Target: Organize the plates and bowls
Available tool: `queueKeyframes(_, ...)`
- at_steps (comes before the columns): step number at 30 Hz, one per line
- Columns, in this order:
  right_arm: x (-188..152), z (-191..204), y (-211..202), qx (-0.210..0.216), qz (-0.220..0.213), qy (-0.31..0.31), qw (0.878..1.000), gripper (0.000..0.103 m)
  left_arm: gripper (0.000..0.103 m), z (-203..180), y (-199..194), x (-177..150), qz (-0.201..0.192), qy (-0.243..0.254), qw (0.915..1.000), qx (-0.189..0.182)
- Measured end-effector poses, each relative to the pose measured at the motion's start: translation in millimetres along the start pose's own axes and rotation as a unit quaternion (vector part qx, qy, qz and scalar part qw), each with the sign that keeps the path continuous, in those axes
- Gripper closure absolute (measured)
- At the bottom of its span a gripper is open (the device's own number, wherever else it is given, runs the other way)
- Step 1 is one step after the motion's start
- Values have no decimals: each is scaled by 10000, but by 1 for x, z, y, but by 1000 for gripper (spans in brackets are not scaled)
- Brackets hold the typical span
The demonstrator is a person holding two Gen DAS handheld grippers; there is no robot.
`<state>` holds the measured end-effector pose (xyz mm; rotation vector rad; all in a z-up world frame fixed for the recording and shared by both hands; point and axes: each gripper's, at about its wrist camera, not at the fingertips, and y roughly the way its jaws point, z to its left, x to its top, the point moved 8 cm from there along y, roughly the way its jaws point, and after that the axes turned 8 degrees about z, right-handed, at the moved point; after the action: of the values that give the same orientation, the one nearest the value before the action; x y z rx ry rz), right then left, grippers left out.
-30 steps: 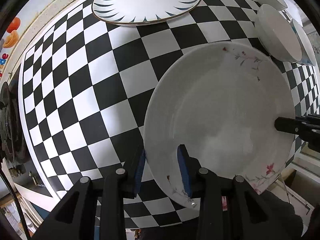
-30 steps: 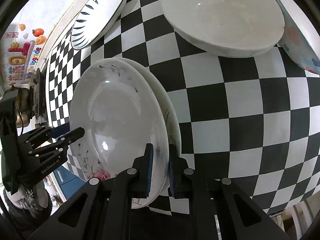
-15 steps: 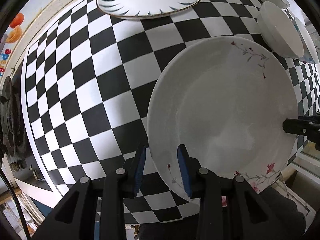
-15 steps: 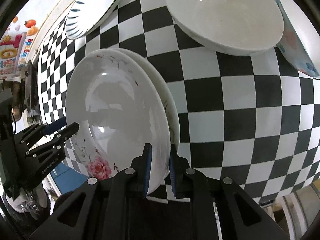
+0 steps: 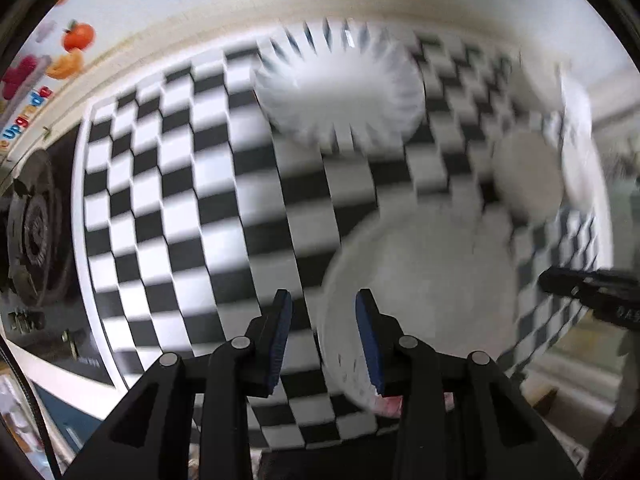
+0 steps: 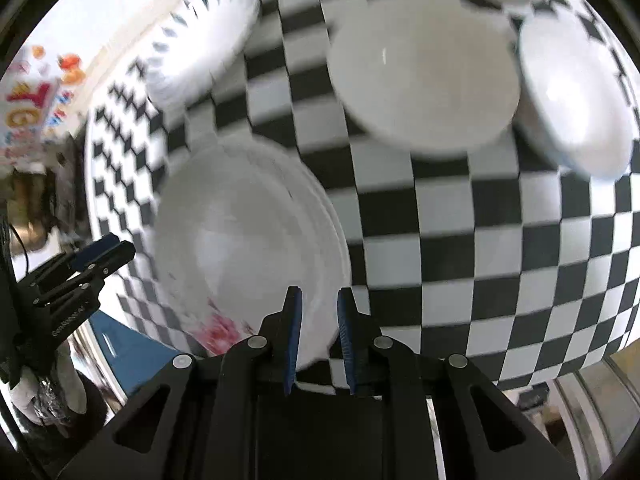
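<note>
Fingers (image 5: 283, 336) of the left gripper (image 5: 323, 338) stand apart, holding nothing; the right gripper (image 6: 318, 344) gapes too, straddling the floral plates' (image 6: 248, 236) rim; stacked on the checkered table (image 6: 480, 280), they could slide if bumped in withdrawal.

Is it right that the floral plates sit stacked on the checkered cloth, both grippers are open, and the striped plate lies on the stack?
Not quite. The striped plate lies apart from the stack, farther back on the checkered cloth, as the left wrist view shows. The rest stands: the left gripper and right gripper are both open.
</note>
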<state>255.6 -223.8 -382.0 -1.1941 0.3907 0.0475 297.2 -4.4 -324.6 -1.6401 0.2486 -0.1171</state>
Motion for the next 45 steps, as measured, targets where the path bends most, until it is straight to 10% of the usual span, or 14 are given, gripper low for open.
queueKeyframes(4, 46, 24, -40, 215, -570, -205, 9979, 57, 64, 27, -18, 60, -273, -376, 9985, -288)
queueKeyframes(14, 203, 52, -43, 570, -912, -71, 9942, 56, 64, 64, 45, 166, 226, -1063, 9873, -1156)
queueKeyframes(21, 258, 42, 14, 575, -500, 303, 9966, 63, 66, 57, 76, 191, 422, -795, 9911, -983)
queueKeyframes(26, 260, 42, 25, 798, -422, 273, 9955, 92, 80, 50, 77, 192, 249, -593, 9958, -645)
queueKeyframes(45, 192, 60, -49, 654, -976, -341, 9925, 95, 82, 34, -17, 131, -445, -286, 9969, -582)
